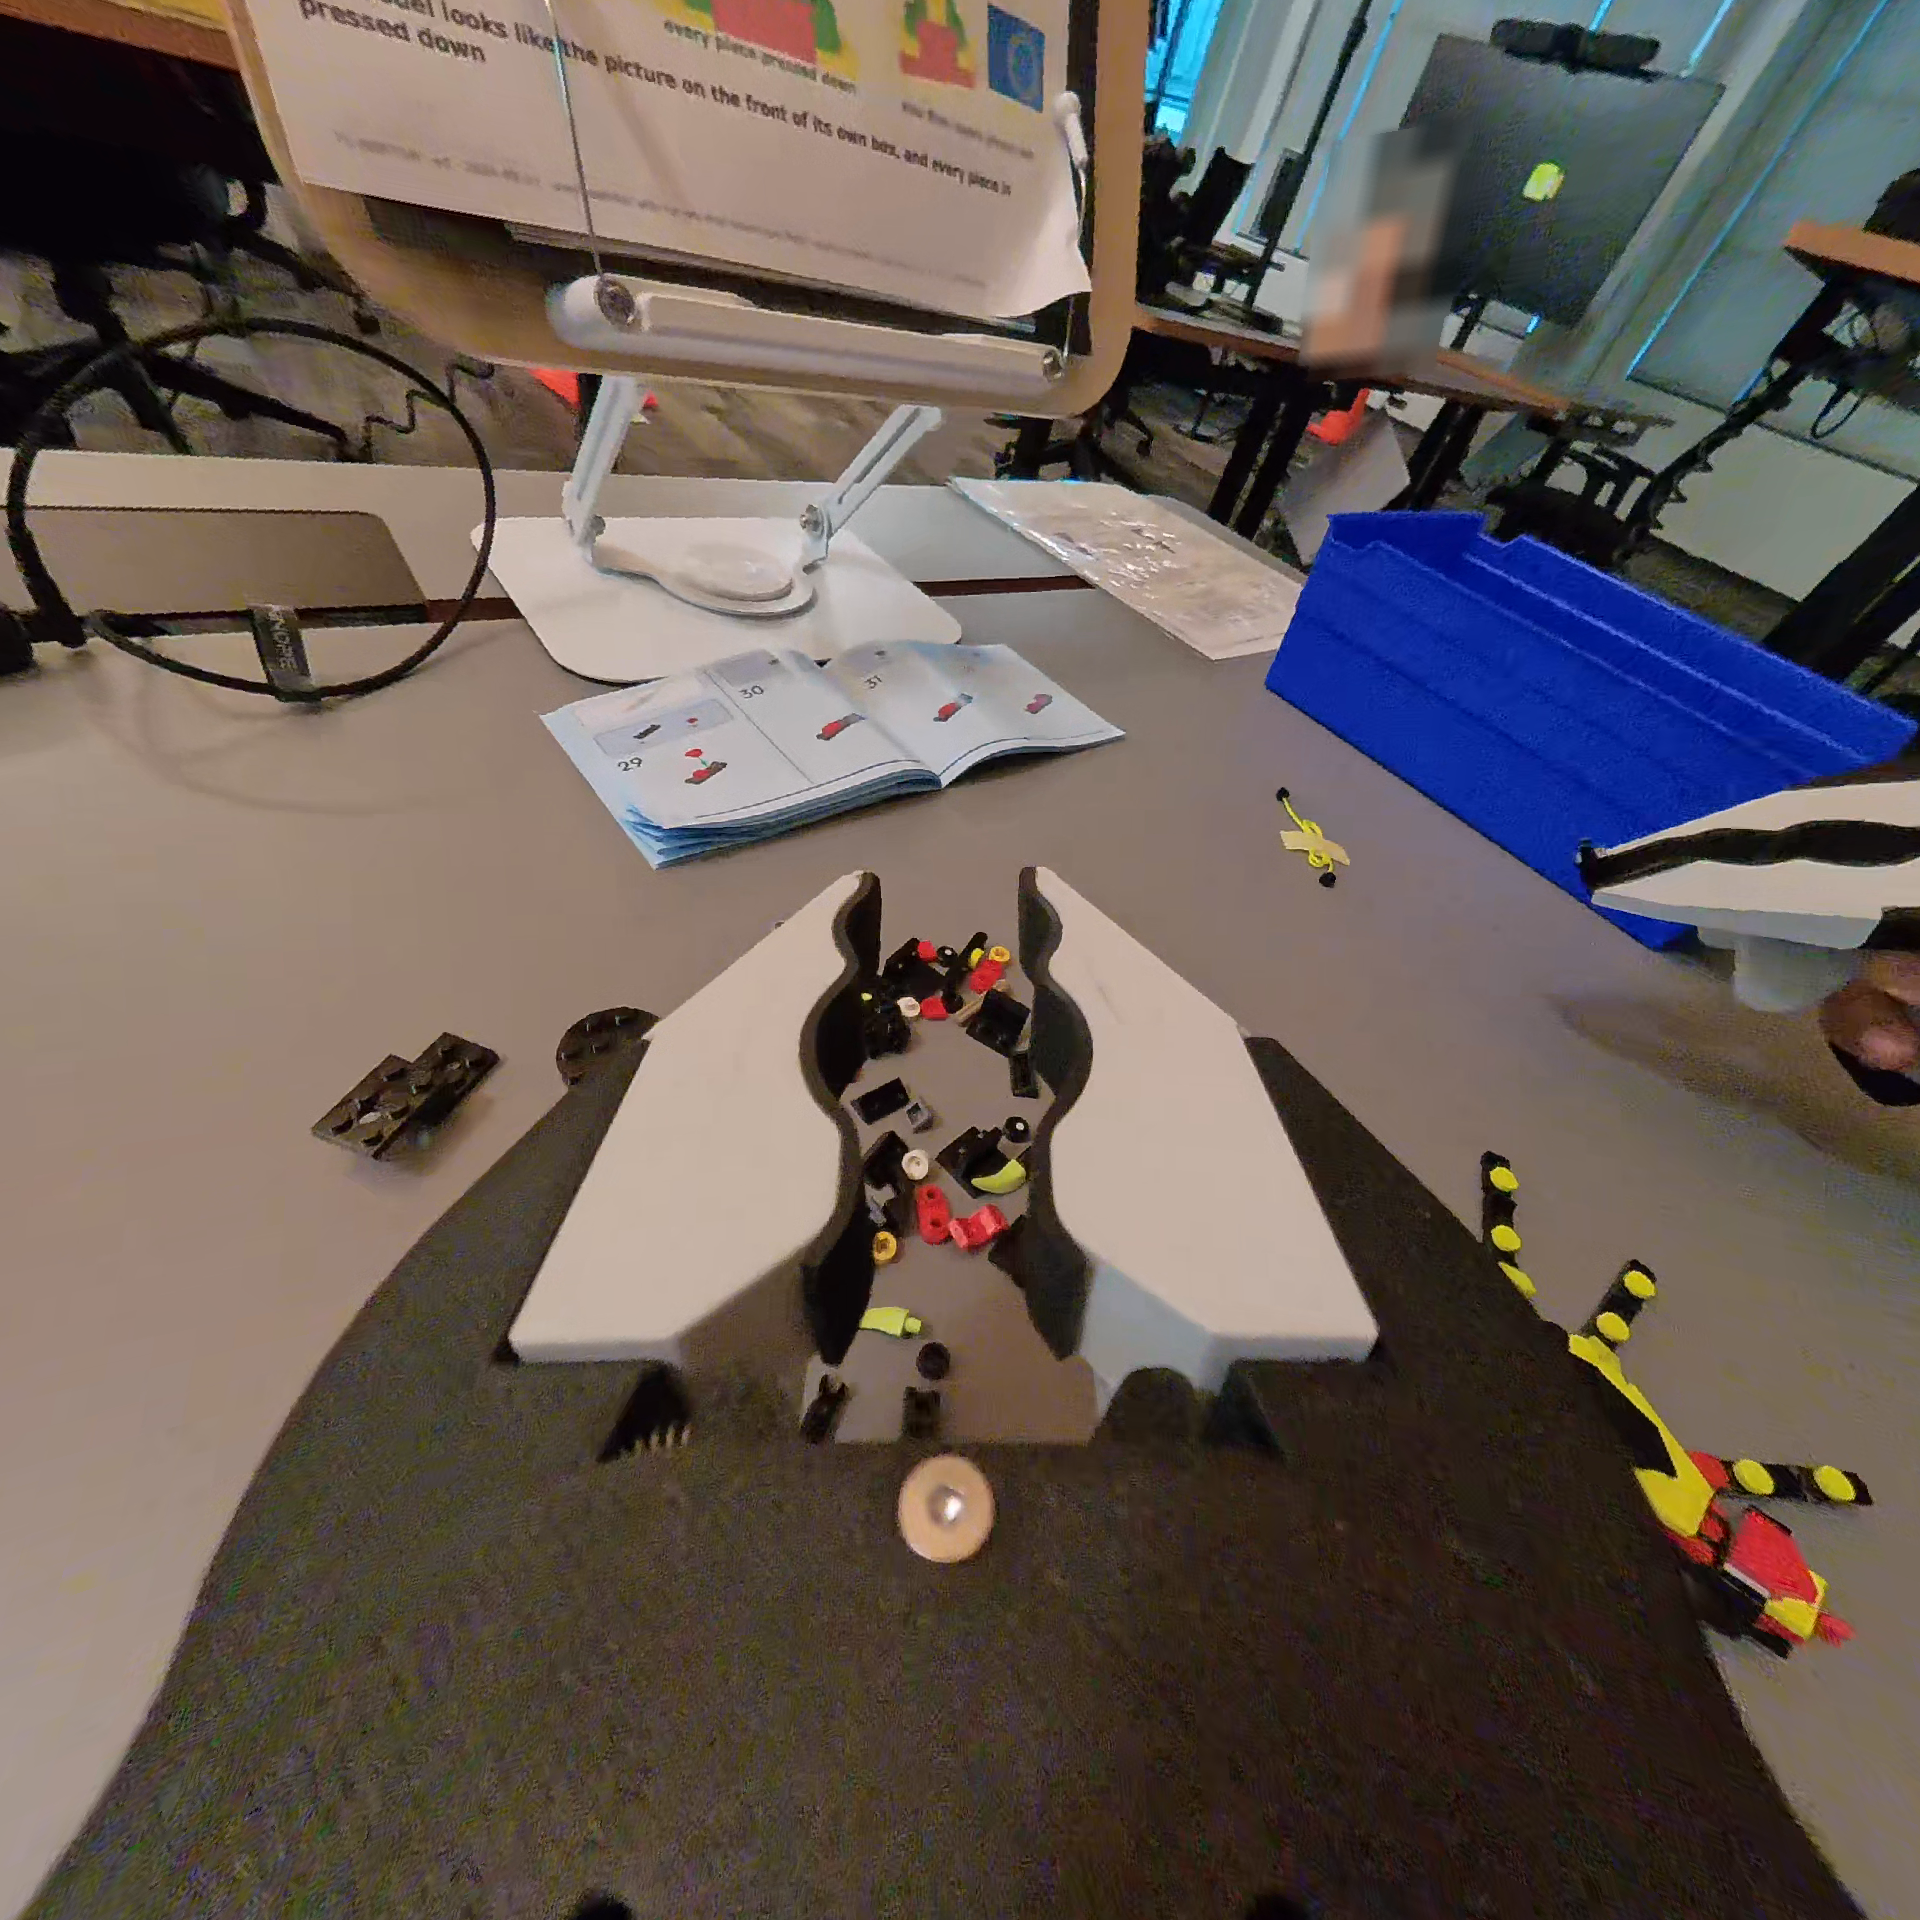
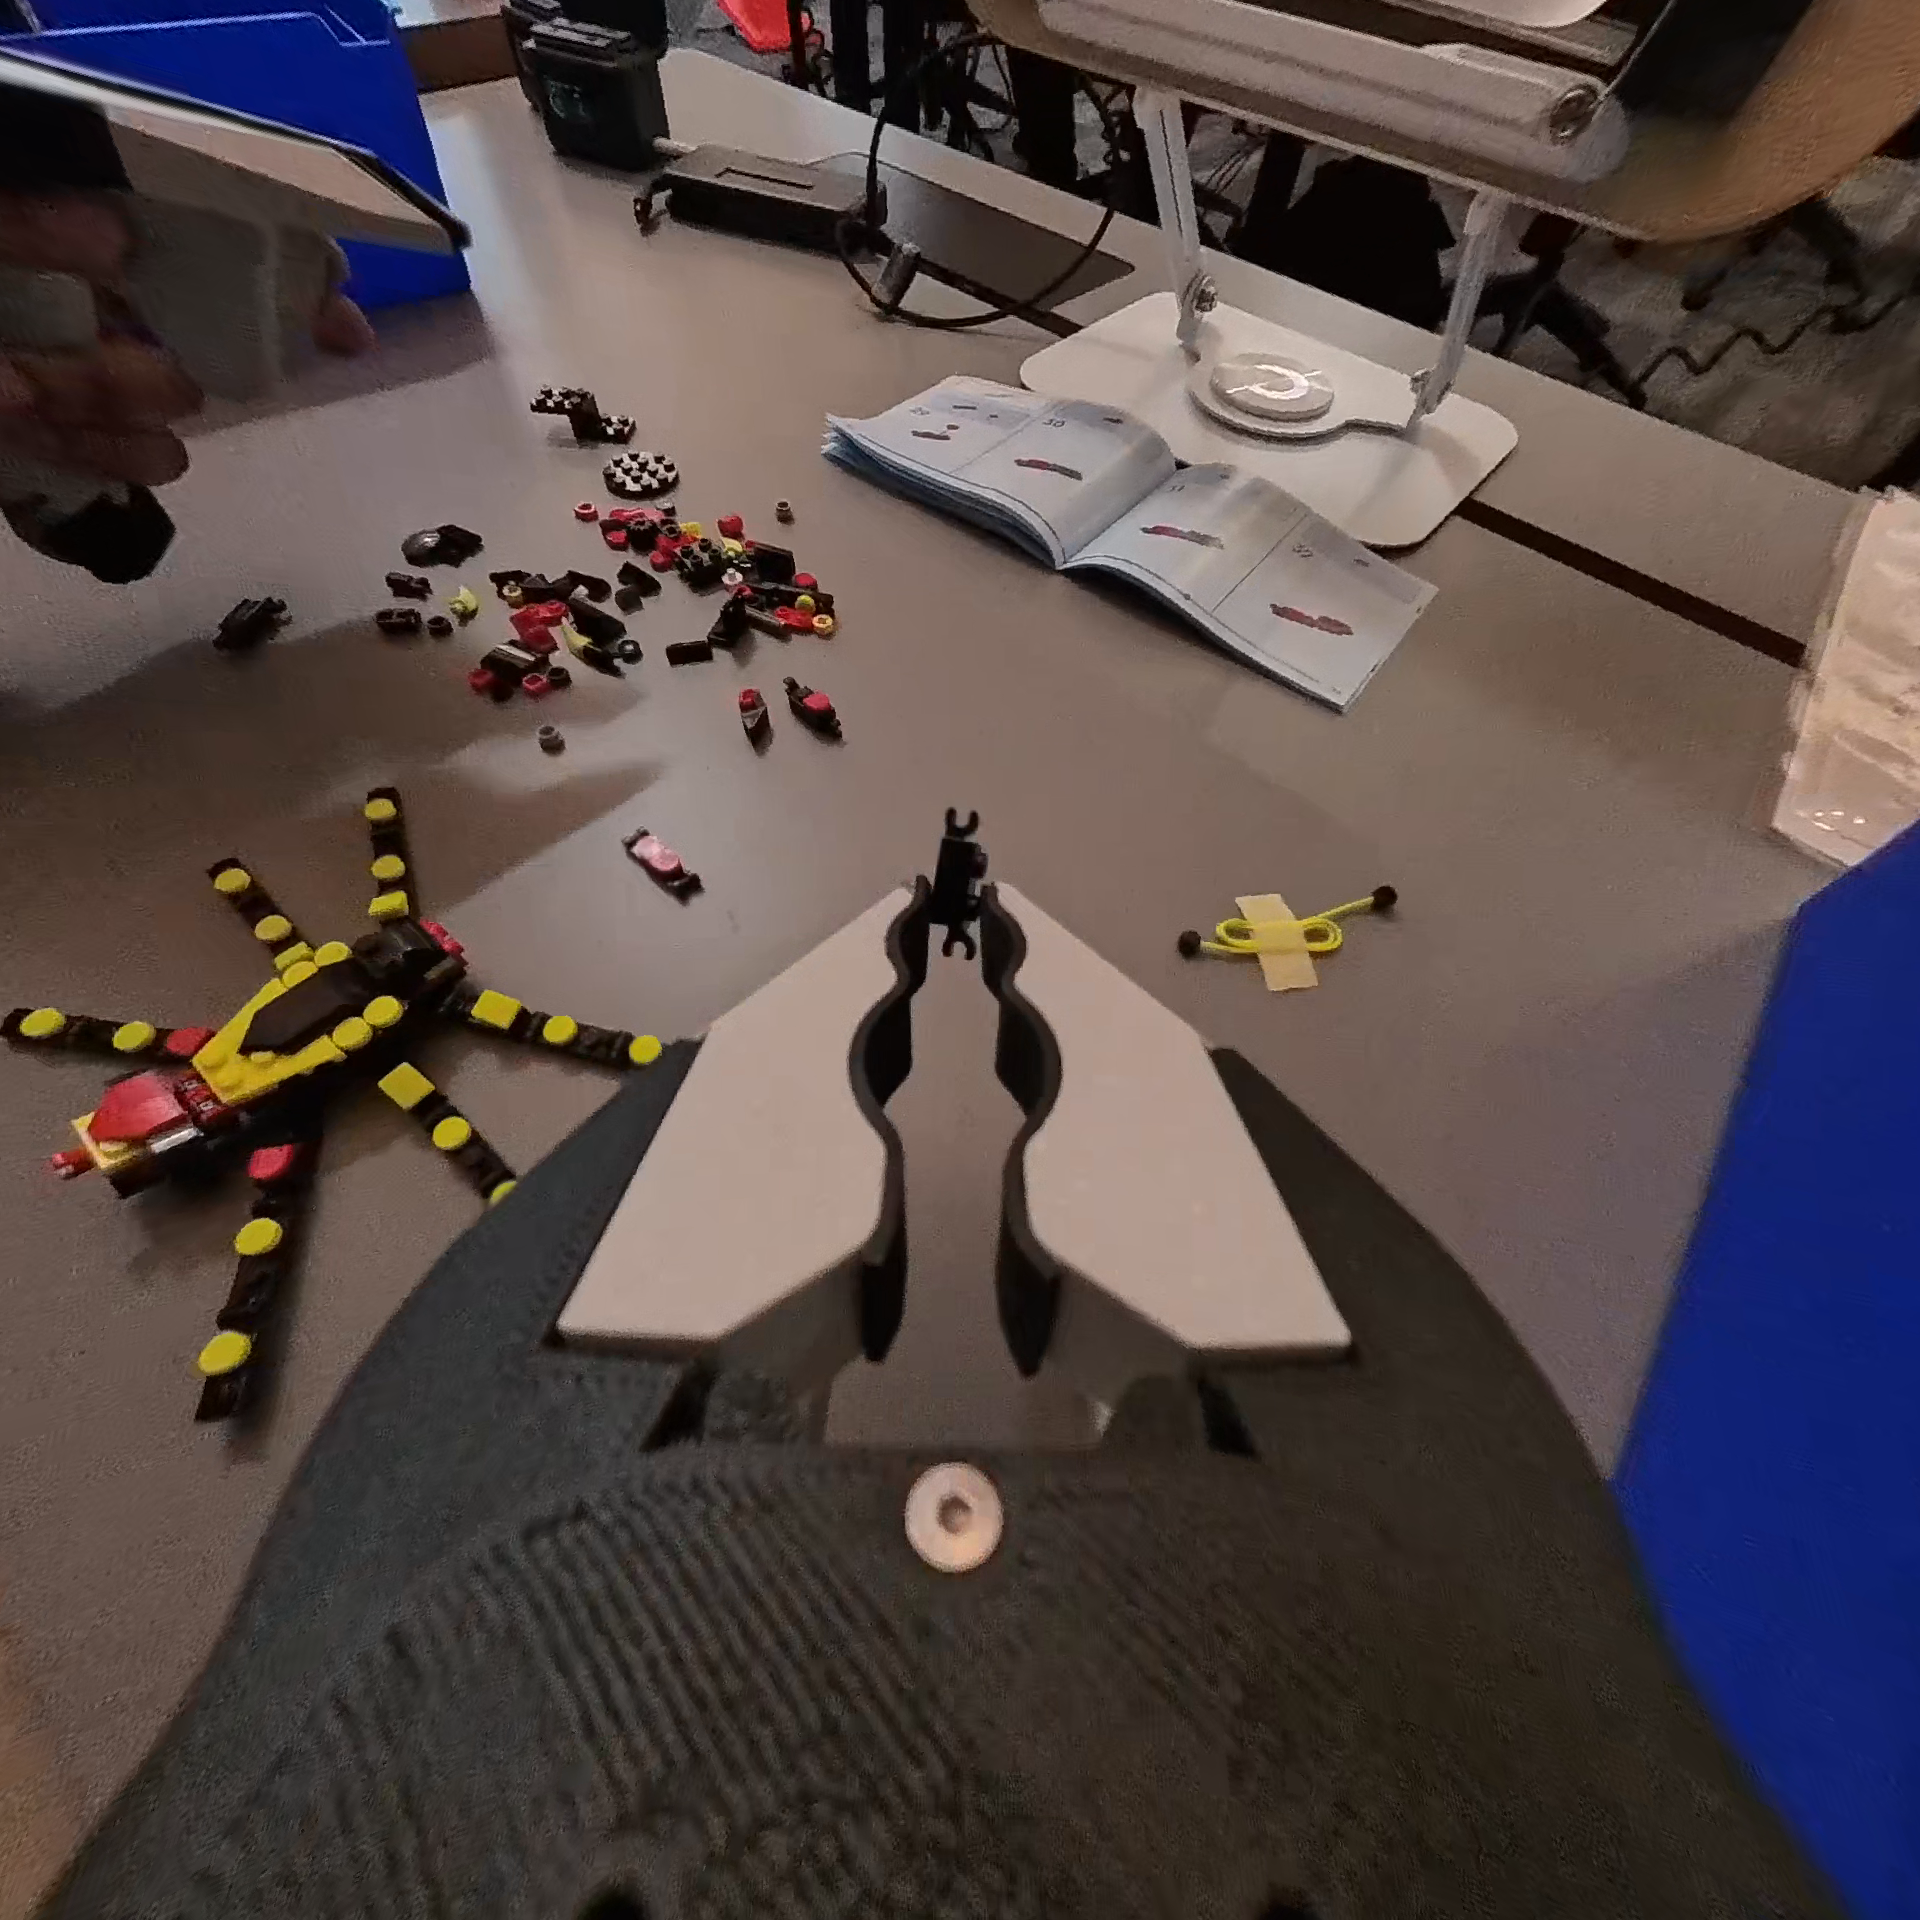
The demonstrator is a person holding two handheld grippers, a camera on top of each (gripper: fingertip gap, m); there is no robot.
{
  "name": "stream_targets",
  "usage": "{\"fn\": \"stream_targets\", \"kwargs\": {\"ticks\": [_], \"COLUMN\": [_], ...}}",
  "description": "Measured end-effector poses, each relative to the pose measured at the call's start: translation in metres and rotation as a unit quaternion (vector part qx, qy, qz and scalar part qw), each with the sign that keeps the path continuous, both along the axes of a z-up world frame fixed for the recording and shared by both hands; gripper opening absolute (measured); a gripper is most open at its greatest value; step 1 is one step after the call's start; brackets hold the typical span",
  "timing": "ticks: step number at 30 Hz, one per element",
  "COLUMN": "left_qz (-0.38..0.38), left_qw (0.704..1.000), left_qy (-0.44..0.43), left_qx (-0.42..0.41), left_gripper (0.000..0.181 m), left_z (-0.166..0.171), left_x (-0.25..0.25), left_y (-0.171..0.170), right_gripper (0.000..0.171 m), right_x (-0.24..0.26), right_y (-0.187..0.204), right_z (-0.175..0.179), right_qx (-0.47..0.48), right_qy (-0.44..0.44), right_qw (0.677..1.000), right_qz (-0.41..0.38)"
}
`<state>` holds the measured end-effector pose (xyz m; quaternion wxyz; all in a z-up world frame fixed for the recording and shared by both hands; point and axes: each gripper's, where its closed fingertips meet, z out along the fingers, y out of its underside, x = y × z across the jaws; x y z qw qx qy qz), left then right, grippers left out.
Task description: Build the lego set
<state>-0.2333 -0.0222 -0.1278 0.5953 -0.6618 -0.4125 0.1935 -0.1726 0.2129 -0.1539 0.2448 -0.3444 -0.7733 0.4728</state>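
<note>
Lego model [image 2: 260, 1049], a black-and-yellow spider shape with a red tail, lies flat on the grey table [image 2: 1039, 727], just left of the right gripper [image 2: 951, 899] and, in the left wrist view, at the far right of the left gripper [image 1: 948, 883]. The right gripper's fingers are nearly closed, pinching a small black clip piece [image 2: 958, 878] upright at their tips. The left gripper hangs over the loose pile of bricks [image 1: 940, 1101], its fingers parted with a clear gap and nothing between them; black, red and yellow bits show through the gap. A black plate [image 1: 407, 1093] and a round black piece [image 1: 597, 1039] lie left of the left gripper. Ahead of both grippers an open booklet [image 2: 1132, 530] rests flat, with a white stand [image 2: 1278, 405] behind it. A yellow string [image 2: 1283, 930] with black ends sits right of the right gripper's tips. A blue bin [image 1: 1558, 686] stands ahead and right of the left gripper.
</note>
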Motion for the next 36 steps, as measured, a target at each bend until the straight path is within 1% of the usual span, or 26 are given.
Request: {"fn": "stream_targets", "kwargs": {"ticks": [5, 7, 11, 13, 15, 18, 23, 27, 30, 36], "left_qz": [-0.004, 0.002, 0.019, 0.017, 0.007, -0.004, -0.016, -0.038, -0.051, -0.061], "left_qw": [1.000, 1.000, 1.000, 0.999, 0.998, 0.996, 0.995, 0.988, 0.989, 0.992], "left_qy": [0.003, 0.006, 0.013, -0.005, -0.028, -0.039, -0.069, -0.095, -0.096, -0.087], "left_qx": [-0.016, -0.018, 0.020, 0.040, 0.051, 0.074, 0.072, 0.119, 0.104, 0.073], "left_gripper": [0.024, 0.020, 0.018, 0.019, 0.025, 0.027, 0.030, 0.031, 0.032, 0.031], "left_z": [-0.003, -0.001, 0.009, 0.005, 0.000, 0.000, -0.013, -0.010, -0.012, -0.017], "left_x": [0.000, -0.001, -0.002, -0.004, -0.005, -0.003, -0.002, 0.003, 0.007, 0.011], "left_y": [0.003, -0.001, -0.012, -0.013, -0.010, -0.006, -0.008, -0.003, 0.003, 0.009], "right_gripper": [0.007, 0.007, 0.007, 0.007, 0.007, 0.007, 0.007, 0.007, 0.007, 0.008], "right_x": [-0.001, -0.001, 0.002, 0.005, 0.010, 0.016, 0.010, 0.014, 0.015, 0.009], "right_y": [0.003, -0.002, -0.021, -0.031, -0.039, -0.043, -0.056, -0.058, -0.058, -0.047], "right_z": [0.000, -0.004, -0.016, -0.019, -0.024, -0.032, -0.032, -0.047, -0.047, -0.050], "right_qx": [0.010, 0.026, 0.062, 0.060, 0.054, 0.057, 0.025, 0.018, -0.007, -0.006], "right_qy": [0.004, 0.005, -0.001, -0.008, -0.019, -0.031, -0.045, -0.078, -0.092, -0.093], "right_qw": [1.000, 1.000, 0.997, 0.997, 0.996, 0.994, 0.993, 0.990, 0.989, 0.991], "right_qz": [-0.004, 0.005, 0.038, 0.053, 0.070, 0.086, 0.103, 0.115, 0.113, 0.094]}}
